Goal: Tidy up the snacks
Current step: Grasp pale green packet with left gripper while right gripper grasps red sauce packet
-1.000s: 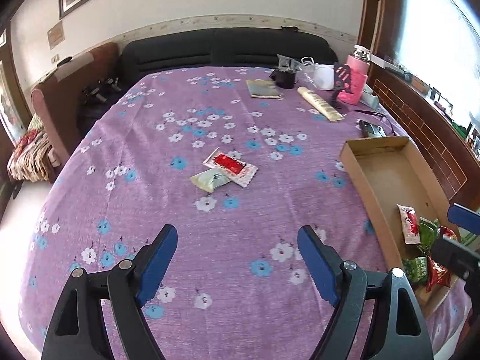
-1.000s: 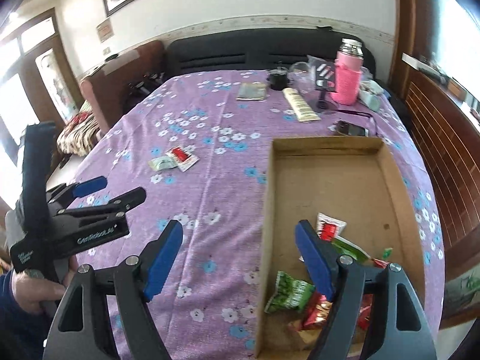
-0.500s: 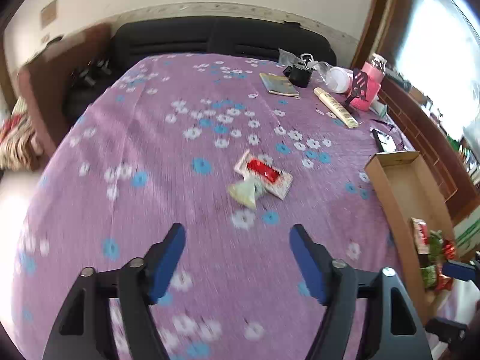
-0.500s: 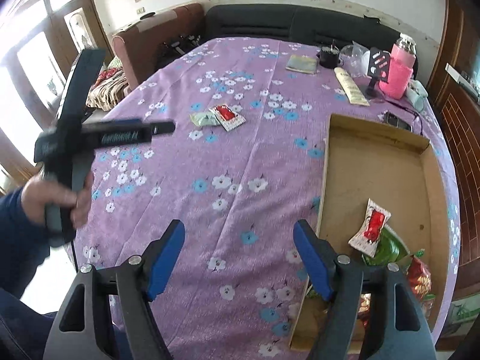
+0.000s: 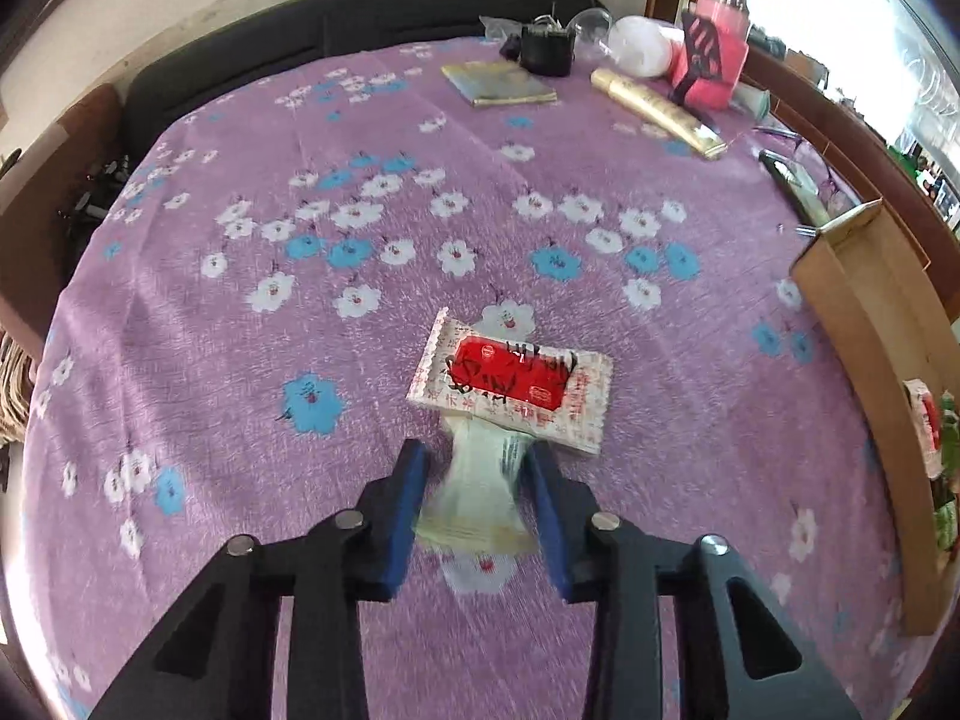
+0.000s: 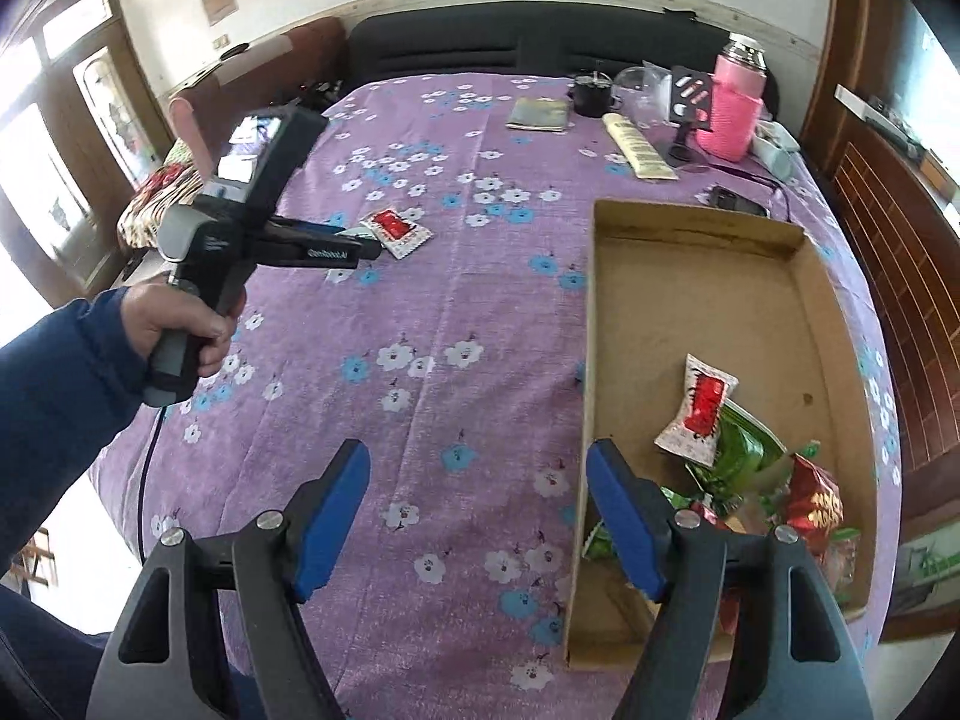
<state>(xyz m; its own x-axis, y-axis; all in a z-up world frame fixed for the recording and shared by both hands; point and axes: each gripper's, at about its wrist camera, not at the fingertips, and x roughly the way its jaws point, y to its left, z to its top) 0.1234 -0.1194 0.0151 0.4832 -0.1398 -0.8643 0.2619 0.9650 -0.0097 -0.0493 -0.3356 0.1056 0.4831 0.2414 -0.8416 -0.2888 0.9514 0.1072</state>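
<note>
A pale green snack packet (image 5: 480, 498) lies on the purple flowered cloth, its far end tucked under a red-and-white packet (image 5: 510, 381). My left gripper (image 5: 475, 456) is down over it, and its jaws are closing with the blue pads against both sides of the green packet. In the right wrist view, a hand (image 6: 180, 318) holds the left gripper (image 6: 360, 246) beside the red-and-white packet (image 6: 396, 228). My right gripper (image 6: 480, 468) hangs open and empty over the left wall of the cardboard box (image 6: 708, 276). The box holds a red-and-white packet (image 6: 699, 414) and several green and red snack bags.
At the far end of the table are a pink flask (image 6: 735, 102), a gold tube (image 6: 636, 147), a booklet (image 6: 537, 114), a black cup (image 6: 591, 96) and a phone (image 6: 735, 201). A dark sofa stands behind the table. The box (image 5: 852, 312) lies to the right of the packets.
My left gripper has moved forward and down to the two packets, and its jaws have narrowed around the pale green one. The right gripper has barely moved and stays open.
</note>
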